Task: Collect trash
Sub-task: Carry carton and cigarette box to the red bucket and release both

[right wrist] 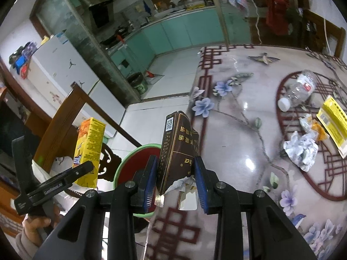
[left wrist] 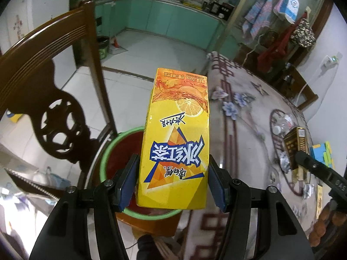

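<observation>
My left gripper (left wrist: 172, 184) is shut on a yellow iced-tea carton (left wrist: 175, 138) and holds it over a red bucket with a green rim (left wrist: 108, 151) beside the table. My right gripper (right wrist: 176, 179) is shut on a crumpled dark brown cigarette pack (right wrist: 176, 149), held at the table's near-left edge by the bucket (right wrist: 130, 158). The carton (right wrist: 90, 149) and left gripper (right wrist: 82, 171) show at the left of the right wrist view. The pack (left wrist: 296, 147) shows at the right of the left wrist view.
On the patterned table (right wrist: 238, 112) lie a crushed clear bottle (right wrist: 299, 88), crumpled white paper (right wrist: 301, 149), a yellow packet (right wrist: 334, 119) and a torn wrapper (right wrist: 312, 125). A carved wooden chair (left wrist: 49, 99) stands left of the bucket. The kitchen floor lies beyond.
</observation>
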A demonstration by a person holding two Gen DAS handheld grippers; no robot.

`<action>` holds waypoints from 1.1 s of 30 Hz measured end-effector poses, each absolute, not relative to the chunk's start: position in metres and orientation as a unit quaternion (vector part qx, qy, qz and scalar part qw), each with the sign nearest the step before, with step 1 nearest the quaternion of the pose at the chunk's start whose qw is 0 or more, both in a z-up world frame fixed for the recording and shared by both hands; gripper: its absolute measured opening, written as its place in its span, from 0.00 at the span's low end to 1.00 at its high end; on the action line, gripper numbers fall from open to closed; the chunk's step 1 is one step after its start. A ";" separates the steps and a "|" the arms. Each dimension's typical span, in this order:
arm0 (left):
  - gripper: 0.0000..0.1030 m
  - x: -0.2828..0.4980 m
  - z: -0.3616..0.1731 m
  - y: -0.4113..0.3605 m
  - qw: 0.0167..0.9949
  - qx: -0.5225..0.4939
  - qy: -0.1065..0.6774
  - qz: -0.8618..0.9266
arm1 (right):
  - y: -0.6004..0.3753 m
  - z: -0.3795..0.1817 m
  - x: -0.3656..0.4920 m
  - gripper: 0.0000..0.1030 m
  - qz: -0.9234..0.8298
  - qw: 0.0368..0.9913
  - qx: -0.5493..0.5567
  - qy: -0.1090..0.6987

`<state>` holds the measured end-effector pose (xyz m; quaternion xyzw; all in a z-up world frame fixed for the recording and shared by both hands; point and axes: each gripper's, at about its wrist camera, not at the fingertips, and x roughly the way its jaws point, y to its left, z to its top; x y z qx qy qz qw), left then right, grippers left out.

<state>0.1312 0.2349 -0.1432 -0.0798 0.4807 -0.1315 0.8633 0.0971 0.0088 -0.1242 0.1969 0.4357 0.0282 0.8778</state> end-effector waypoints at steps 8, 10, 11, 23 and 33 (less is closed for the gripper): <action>0.56 0.136 -0.162 0.253 0.852 -0.081 0.506 -0.112 | 0.040 -0.128 0.105 0.30 0.065 0.871 0.187 0.449; 0.56 0.135 -0.166 0.253 0.849 -0.082 0.510 -0.112 | 0.047 -0.131 0.107 0.30 0.074 0.869 0.184 0.453; 0.57 0.135 -0.168 0.253 0.848 -0.081 0.512 -0.111 | 0.051 -0.132 0.109 0.30 0.079 0.868 0.182 0.455; 0.57 0.140 -0.185 0.258 0.837 -0.070 0.534 -0.100 | 0.072 -0.141 0.127 0.30 0.095 0.860 0.177 0.469; 0.57 0.147 -0.197 0.263 0.826 -0.062 0.552 -0.101 | 0.083 -0.150 0.141 0.32 0.109 0.849 0.179 0.485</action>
